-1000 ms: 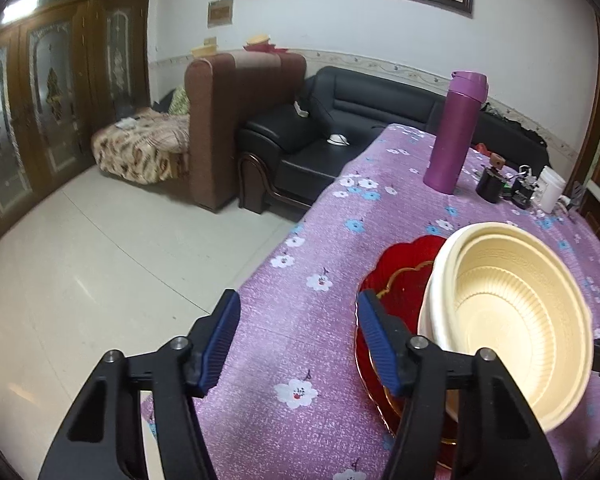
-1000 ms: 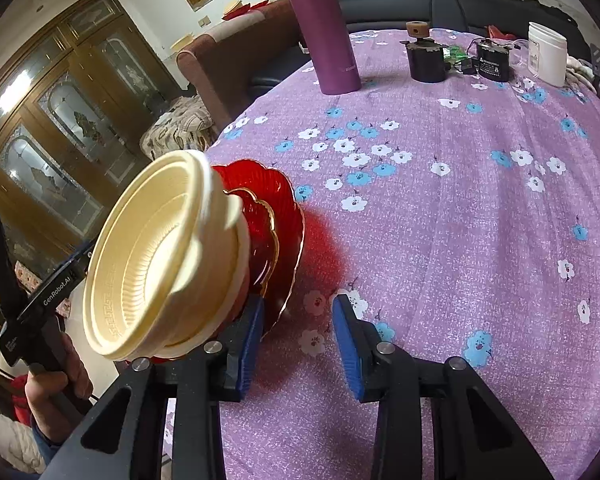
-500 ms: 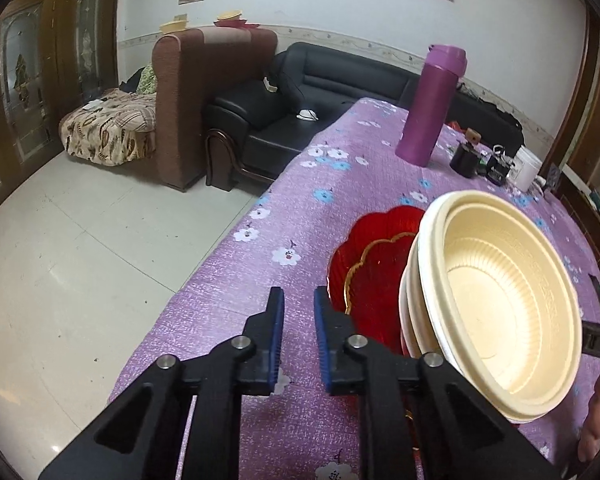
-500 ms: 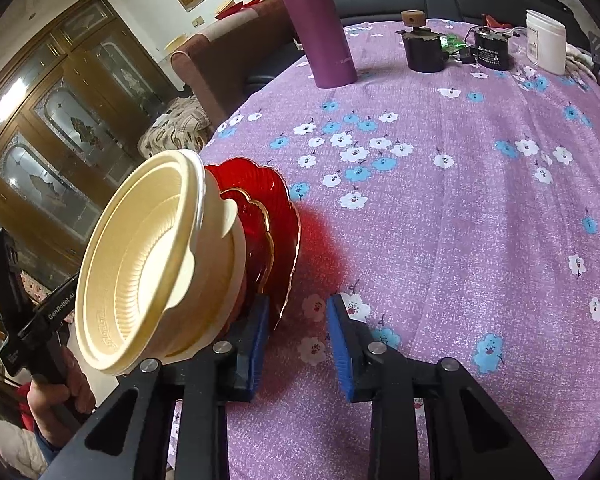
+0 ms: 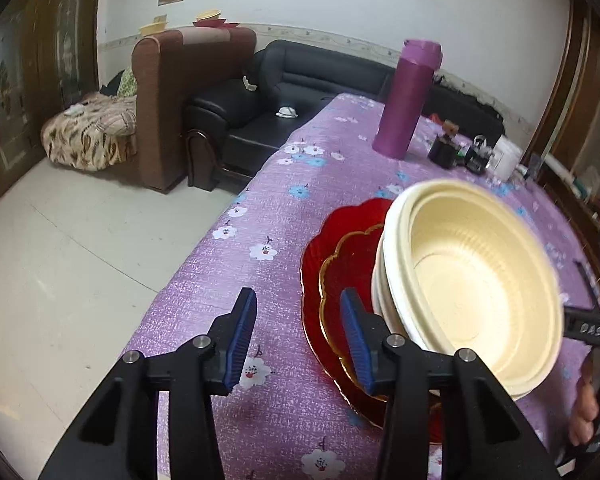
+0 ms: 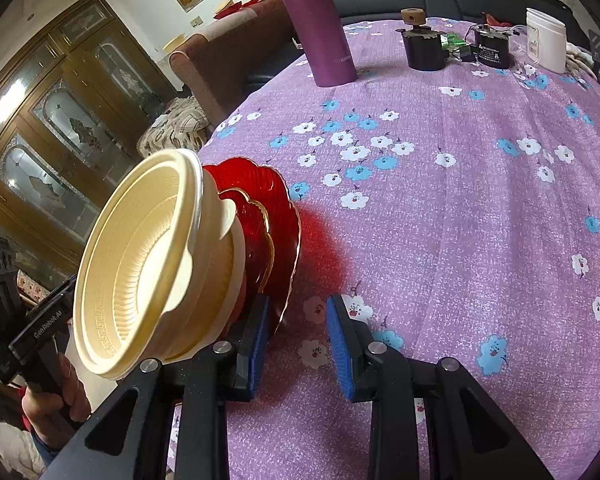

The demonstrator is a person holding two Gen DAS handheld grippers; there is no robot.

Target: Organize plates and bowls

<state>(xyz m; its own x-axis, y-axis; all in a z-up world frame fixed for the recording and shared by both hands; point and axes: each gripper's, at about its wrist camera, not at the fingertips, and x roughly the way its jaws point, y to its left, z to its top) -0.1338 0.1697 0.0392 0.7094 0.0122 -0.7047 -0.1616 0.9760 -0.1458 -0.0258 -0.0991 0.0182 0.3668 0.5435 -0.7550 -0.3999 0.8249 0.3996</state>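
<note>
Stack sits near the bench [image 5: 228, 288] edge, on the purple floral cloth: cream bowls [image 5: 472, 284] nested together, resting on a small gold-rimmed red plate [image 5: 348, 264], which lies on a larger red scalloped plate [image 5: 340, 216]. In the left wrist view the stack fills the lower right of the frame; in the right wrist view, the left side.

Left tongs [image 5: 298, 334]: jaws opening, nothing between the blue pads, right pad just beside the plate rims.

Right tongs [image 6: 298, 342]: jaws apart, only cloth between them; left pad near the larger plate's rim, contact unclear.

Purple flask [image 6: 316, 24] upright, far side, upper centre.
</note>
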